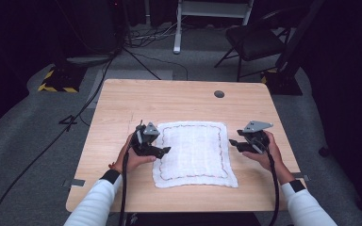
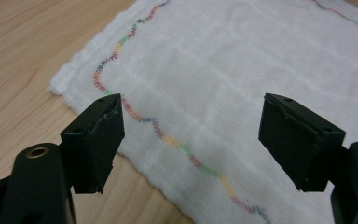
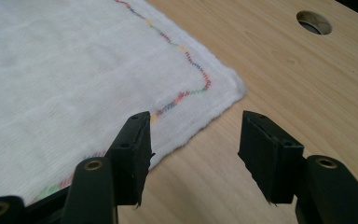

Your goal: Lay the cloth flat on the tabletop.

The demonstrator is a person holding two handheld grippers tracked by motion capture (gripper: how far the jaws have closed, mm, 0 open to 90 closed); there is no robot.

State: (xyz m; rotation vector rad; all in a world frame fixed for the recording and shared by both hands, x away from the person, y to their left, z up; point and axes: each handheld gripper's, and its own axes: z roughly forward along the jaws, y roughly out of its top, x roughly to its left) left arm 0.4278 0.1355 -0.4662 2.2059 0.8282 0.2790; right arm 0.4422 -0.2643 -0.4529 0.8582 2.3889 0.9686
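A white cloth (image 1: 194,154) with a wavy multicoloured stitched border is spread flat at the middle of the tabletop (image 1: 122,101), slightly toward the 6 o'clock edge as seen in the high view. The left hand-held gripper (image 1: 162,151) is held at the cloth's 9 o'clock side, its tips over the cloth's edge; the right hand-held gripper (image 1: 233,143) is held at the 3 o'clock side, just beside the cloth's edge. Each is gripped by a hand (image 1: 133,157) in a white sleeve (image 1: 97,200) coming in from 6 o'clock, and a black cable (image 1: 123,188) is trailed back from each. In the left gripper view the left hand-held gripper (image 2: 191,135) is seen released, its jaws set wide apart with nothing between them, above the cloth (image 2: 223,79) and its stitched border, a cloth corner lying at 10 o'clock. In the right gripper view the right hand-held gripper (image 3: 193,156) is likewise seen released and empty, one jaw over the cloth's (image 3: 65,79) hem and the other over bare wood, with the cloth corner at 12 o'clock. A round hole (image 1: 219,94) is set in the tabletop toward 1 o'clock, well apart from the cloth. A dark chair (image 1: 257,40) and floor cables are seen beyond the tabletop at 12 o'clock.
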